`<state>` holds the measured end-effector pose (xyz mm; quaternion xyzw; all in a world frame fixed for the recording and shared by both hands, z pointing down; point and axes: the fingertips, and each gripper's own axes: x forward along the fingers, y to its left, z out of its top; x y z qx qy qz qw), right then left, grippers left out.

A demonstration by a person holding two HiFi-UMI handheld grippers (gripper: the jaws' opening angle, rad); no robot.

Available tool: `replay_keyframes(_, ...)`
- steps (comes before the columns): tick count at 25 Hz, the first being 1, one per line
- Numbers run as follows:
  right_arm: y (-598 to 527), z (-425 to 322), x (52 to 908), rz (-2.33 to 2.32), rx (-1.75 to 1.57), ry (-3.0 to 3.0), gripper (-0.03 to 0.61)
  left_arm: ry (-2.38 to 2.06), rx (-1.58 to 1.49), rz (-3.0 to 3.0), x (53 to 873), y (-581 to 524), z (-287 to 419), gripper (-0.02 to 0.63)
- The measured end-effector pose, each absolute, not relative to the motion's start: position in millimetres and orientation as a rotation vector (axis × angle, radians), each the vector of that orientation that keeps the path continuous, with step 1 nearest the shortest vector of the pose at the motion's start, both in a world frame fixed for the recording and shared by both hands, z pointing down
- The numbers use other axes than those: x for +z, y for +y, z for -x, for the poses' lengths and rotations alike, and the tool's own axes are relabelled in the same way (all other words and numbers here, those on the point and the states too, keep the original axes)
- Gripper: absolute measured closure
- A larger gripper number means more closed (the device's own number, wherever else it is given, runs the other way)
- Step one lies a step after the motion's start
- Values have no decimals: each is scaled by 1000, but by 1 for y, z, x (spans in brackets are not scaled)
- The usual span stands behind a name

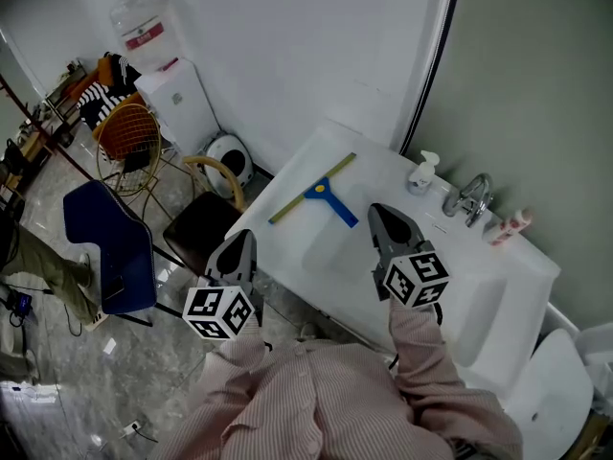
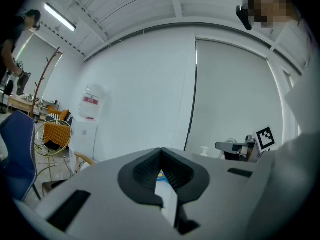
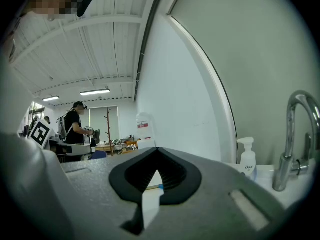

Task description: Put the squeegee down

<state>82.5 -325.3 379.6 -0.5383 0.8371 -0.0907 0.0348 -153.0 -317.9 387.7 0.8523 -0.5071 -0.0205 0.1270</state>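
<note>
White counter (image 1: pixel 330 257), one squeegee (image 1: pixel 320 195), left gripper (image 1: pixel 245 241), right gripper (image 1: pixel 384 215), both closed, empty.

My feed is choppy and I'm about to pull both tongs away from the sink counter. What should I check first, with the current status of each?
1. Squeegee let go: it lies on the counter, touching neither tongs. Ok.
2. Left tongs empty: jaws together, nothing between them. Ok.
3. Right tongs empty: jaws together, nothing between them. Ok.
4. Squeegee fully supported: all of it rests on the counter, no part over the edge. Ok.
5. Soap dispenser and faucet clear of the right tongs: both stand apart, by the wall. Ok.
6. Counter wet or slippery under the squeegee: cannot tell.
</note>
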Motion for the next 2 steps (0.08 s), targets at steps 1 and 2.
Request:
replay_keyframes(1,-325,-82,380,1655,-280,2575,572,-1474,-57,-2481,388,-318,153,614)
replay_keyframes(2,-325,-82,381,1655,-281,2577,572,-1473,-55,-2481,389,-318,153,614)
